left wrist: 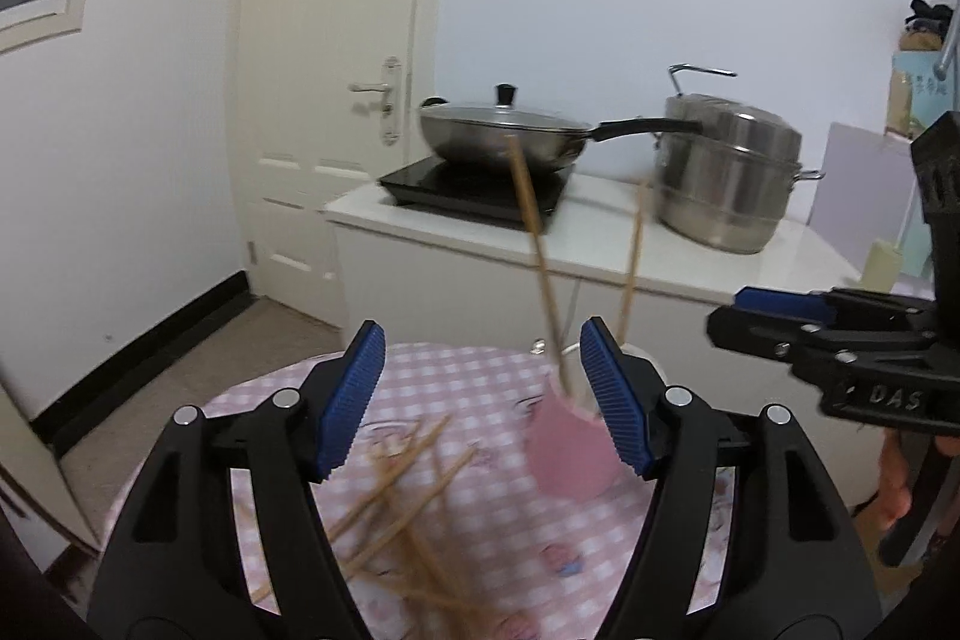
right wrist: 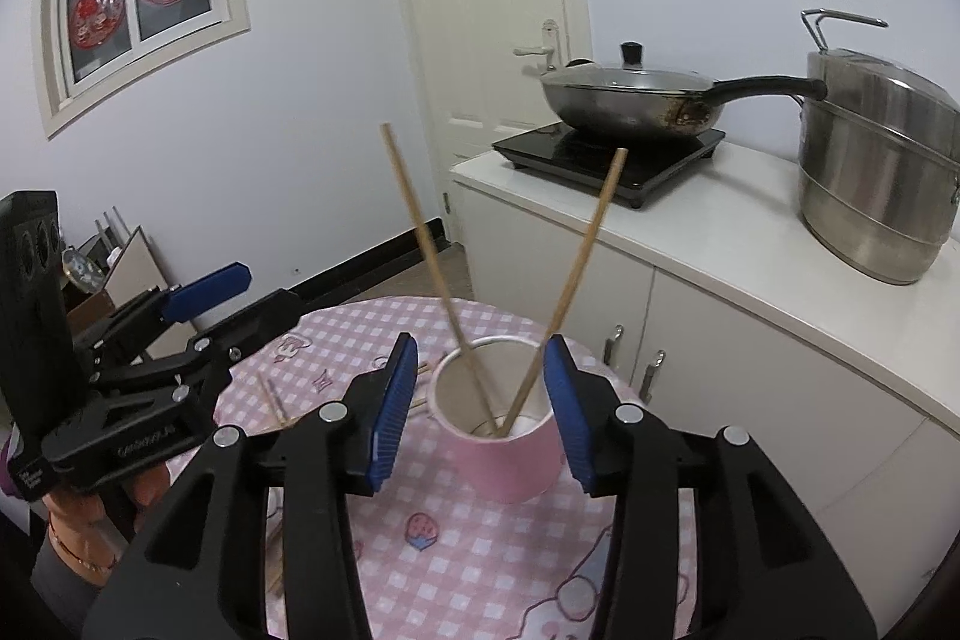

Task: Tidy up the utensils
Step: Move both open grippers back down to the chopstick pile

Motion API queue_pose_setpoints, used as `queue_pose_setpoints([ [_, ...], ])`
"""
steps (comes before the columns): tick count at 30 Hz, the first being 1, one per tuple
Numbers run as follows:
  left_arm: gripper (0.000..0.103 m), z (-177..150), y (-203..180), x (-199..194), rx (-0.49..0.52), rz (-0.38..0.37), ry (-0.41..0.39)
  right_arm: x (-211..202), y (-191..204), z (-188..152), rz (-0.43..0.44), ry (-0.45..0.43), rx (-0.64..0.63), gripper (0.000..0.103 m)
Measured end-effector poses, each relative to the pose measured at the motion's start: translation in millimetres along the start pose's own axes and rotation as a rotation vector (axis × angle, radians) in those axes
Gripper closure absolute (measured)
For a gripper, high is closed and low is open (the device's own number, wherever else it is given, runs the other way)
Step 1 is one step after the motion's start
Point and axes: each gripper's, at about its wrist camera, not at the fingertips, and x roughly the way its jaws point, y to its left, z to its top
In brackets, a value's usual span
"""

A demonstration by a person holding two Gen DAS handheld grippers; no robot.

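Left gripper [left wrist: 483, 400]: jaws apart, nothing between the blue pads; it hangs over the near part of the table, with the loose sticks just below and ahead of it.
Right gripper [right wrist: 480, 415]: jaws apart, one to each side of the pink cup, pads not pressing on it.
Pink cup [right wrist: 510, 451]: upright on the checked cloth, toward the table's far edge on the cabinet side.
Chopsticks in cup [right wrist: 564, 292]: two, standing in the cup, leaning away from each other, tops well above the rim.
Loose chopsticks [left wrist: 396, 490]: a crossed pile lying flat on the cloth, left of the cup, blurred.
Table [right wrist: 480, 580]: round, covered in pink-and-white checks with cartoon prints.
Counter [right wrist: 750, 244]: white, beyond the table's far edge; it carries a lidded wok [right wrist: 630, 100] on a black hob and a steel steamer pot [right wrist: 876, 172].
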Motion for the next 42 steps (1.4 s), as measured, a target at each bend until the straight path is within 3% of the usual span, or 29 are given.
queue_pose_setpoints([
  [7,0.034,-17,37,-35,-0.004,0.067,0.049,4,38,-16,0.057,0.026,-0.055,0.055],
  [16,0.034,-52,59,-41,0.033,0.112,0.19,31,67,-39,0.107,0.094,-0.087,0.053],
  [21,0.034,-75,55,-29,0.153,0.091,0.234,46,68,-54,0.11,0.139,-0.083,0.053],
  [26,0.036,-94,52,-10,0.254,0.019,0.263,61,62,-72,0.11,0.188,-0.069,0.053],
  [31,0.061,-115,45,14,0.363,-0.017,0.314,73,59,-86,0.119,0.23,-0.06,0.052],
  [42,0.062,-133,10,47,0.598,-0.127,0.362,87,50,-93,0.143,0.26,-0.032,0.05],
])
